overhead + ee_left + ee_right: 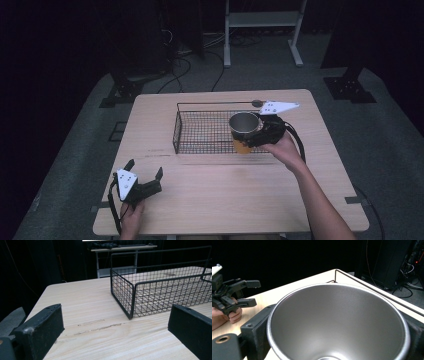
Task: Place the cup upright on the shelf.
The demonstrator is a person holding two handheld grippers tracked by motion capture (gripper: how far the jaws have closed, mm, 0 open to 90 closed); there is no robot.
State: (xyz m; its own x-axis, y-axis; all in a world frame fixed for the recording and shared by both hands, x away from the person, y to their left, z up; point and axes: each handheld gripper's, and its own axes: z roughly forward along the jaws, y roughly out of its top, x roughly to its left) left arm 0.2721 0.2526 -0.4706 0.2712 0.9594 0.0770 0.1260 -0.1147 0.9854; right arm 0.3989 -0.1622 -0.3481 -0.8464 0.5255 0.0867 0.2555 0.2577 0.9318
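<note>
**Cup held at the basket's near right corner**

Your right claw is clenched around a steel cup, jaws pressing its sides, mouth facing up. The cup hangs over the near right corner of the wire basket, its orange base at the front wall; whether it touches the wire is hard to tell. Your left claw sits released and empty on the desk, well in front of the basket's left end. The cup's bottom is cut off in the right gripper view.

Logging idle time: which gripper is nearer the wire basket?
Right. The right gripper holds a steel cup over the wire basket's near-right corner; the left gripper rests open, well short.
</note>
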